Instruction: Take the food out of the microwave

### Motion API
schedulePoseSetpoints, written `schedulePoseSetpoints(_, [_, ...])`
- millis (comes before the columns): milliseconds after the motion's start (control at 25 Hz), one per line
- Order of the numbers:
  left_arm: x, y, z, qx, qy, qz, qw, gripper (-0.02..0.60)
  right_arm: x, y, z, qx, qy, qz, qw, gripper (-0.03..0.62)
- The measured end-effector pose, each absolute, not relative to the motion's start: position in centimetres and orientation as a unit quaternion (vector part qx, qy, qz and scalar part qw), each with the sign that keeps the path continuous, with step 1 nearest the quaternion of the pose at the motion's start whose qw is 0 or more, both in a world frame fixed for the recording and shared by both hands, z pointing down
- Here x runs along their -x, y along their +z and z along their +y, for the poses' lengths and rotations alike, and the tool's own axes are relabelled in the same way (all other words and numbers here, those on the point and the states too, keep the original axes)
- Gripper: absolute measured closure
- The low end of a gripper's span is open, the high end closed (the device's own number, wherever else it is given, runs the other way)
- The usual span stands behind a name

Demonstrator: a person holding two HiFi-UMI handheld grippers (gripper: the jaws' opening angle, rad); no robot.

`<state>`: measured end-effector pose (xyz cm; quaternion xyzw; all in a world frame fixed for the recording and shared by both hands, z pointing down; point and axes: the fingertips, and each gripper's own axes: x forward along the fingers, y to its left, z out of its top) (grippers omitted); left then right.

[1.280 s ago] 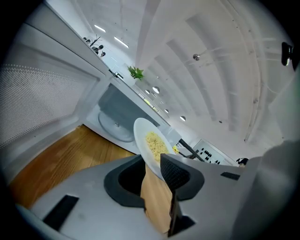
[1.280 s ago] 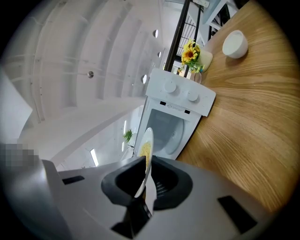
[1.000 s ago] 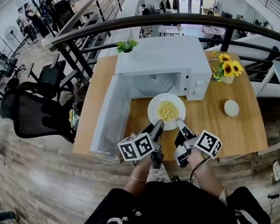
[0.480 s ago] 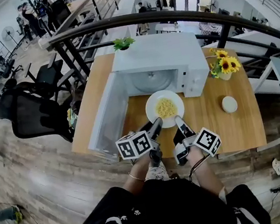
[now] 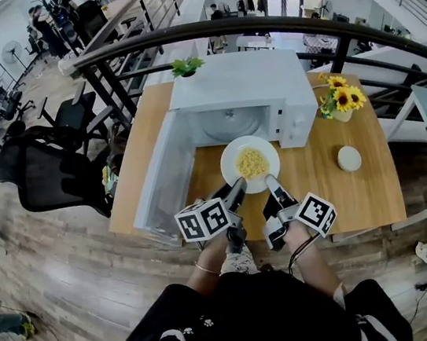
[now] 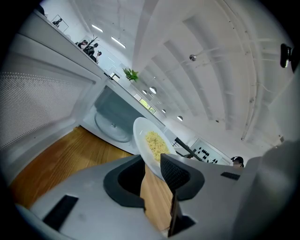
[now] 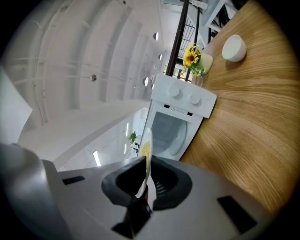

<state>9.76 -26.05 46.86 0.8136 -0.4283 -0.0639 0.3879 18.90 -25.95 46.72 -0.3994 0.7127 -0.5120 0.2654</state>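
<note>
A white plate of yellow noodles (image 5: 250,163) hangs level just above the wooden table (image 5: 327,188), right in front of the white microwave (image 5: 241,90), whose door (image 5: 164,183) stands wide open to the left. My left gripper (image 5: 238,191) is shut on the plate's near left rim. My right gripper (image 5: 273,189) is shut on the near right rim. In the left gripper view the plate (image 6: 152,145) sits between the jaws, with the empty turntable (image 6: 112,126) behind it. The right gripper view shows the plate (image 7: 146,152) edge-on in the jaws.
A vase of sunflowers (image 5: 344,102) stands right of the microwave. A small white bowl (image 5: 349,158) sits on the table at the right. A little green plant (image 5: 188,66) is behind the microwave. Black office chairs (image 5: 47,171) stand left of the table, and a dark railing (image 5: 272,28) curves behind it.
Almost nothing: both grippers keep their hold and the plate stays in front of the open microwave. The head view has shifted a little.
</note>
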Motion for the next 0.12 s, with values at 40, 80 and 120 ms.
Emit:
schedulePoseSetpoints(40, [-9.8,46.88,-26.08,-0.814,-0.063,-0.429,0.388,0.48,-18.95,46.74,-25.98,0.4,-0.511,0.713,0.265,0.563])
schedulePoseSetpoints(80, [-9.84,46.9,-26.13,-0.814,-0.063,-0.429,0.387,0.481,-18.99,46.76,-26.03,0.4,-0.511,0.714,0.264,0.563])
schedulePoseSetpoints(120, [-9.88,46.91,-26.18,-0.814,-0.062,-0.429,0.387,0.482,-19.04,46.77,-26.08,0.4,-0.51,0.714,0.264,0.563])
